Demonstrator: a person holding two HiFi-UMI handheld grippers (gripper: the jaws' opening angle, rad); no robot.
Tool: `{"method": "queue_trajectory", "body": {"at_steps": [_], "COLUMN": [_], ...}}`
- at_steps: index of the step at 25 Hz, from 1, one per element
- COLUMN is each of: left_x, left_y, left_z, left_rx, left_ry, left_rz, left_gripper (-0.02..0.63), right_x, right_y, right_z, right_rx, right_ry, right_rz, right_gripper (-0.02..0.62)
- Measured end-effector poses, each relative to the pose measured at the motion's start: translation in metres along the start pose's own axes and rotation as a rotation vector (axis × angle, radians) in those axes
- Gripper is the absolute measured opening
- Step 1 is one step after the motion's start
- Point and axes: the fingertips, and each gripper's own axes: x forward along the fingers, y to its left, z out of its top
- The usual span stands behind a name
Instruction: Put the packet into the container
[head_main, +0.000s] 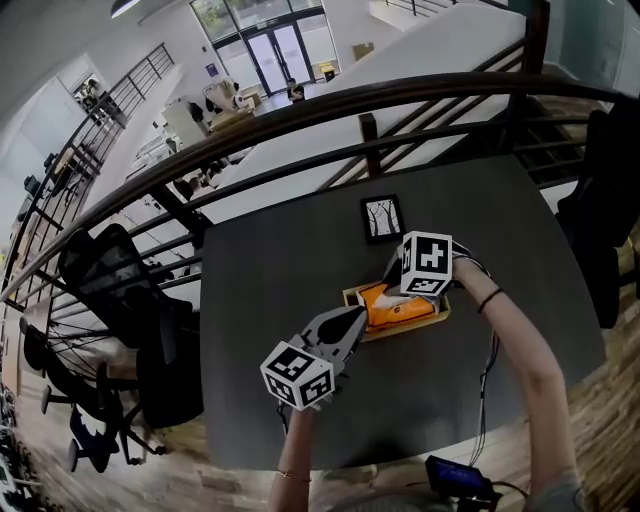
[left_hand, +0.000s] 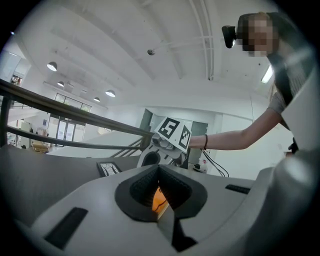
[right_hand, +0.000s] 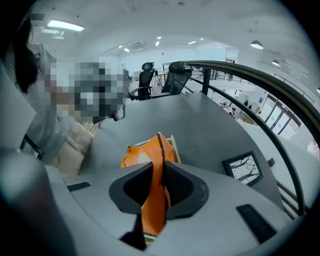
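Observation:
An orange packet (head_main: 395, 303) hangs partly inside a shallow wooden container (head_main: 400, 331) in the middle of the dark table (head_main: 270, 270). My right gripper (head_main: 395, 287) comes down from above and is shut on the packet (right_hand: 150, 155), which runs as a strip between its pads; the container's rim (right_hand: 173, 142) shows just beyond. My left gripper (head_main: 358, 315) lies almost level at the container's left end, its tips at the packet's left edge. Its jaws stand closed to a slit, and a sliver of the orange packet (left_hand: 159, 200) sits between them.
A small framed picture (head_main: 381, 218) lies flat on the table behind the container. A dark railing (head_main: 350, 100) runs along the table's far edge. Office chairs (head_main: 110, 270) stand to the left. A small device with cables (head_main: 455, 475) sits at the near edge.

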Motion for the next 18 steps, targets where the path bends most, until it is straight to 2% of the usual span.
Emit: {"method": "queue_trajectory", "body": {"at_steps": [3, 10, 18], "left_x": [0.003, 0.006, 0.008], "left_y": [0.001, 0.004, 0.011], "left_z": [-0.001, -0.002, -0.004], "left_rx": [-0.007, -0.018, -0.030], "left_ry": [0.000, 0.000, -0.001], "left_rz": [0.005, 0.011, 0.022], "left_gripper": [0.008, 0.008, 0.008], "right_x": [0.008, 0.018, 0.018], "right_y": [-0.003, -0.010, -0.007], "right_z": [-0.007, -0.009, -0.007], "right_rx": [-0.008, 0.046, 0.051], "right_ry": [0.029, -0.040, -0.062], "right_rz": [-0.035, -0.122, -0.105], "right_gripper": [0.054, 0.060, 0.101]}}
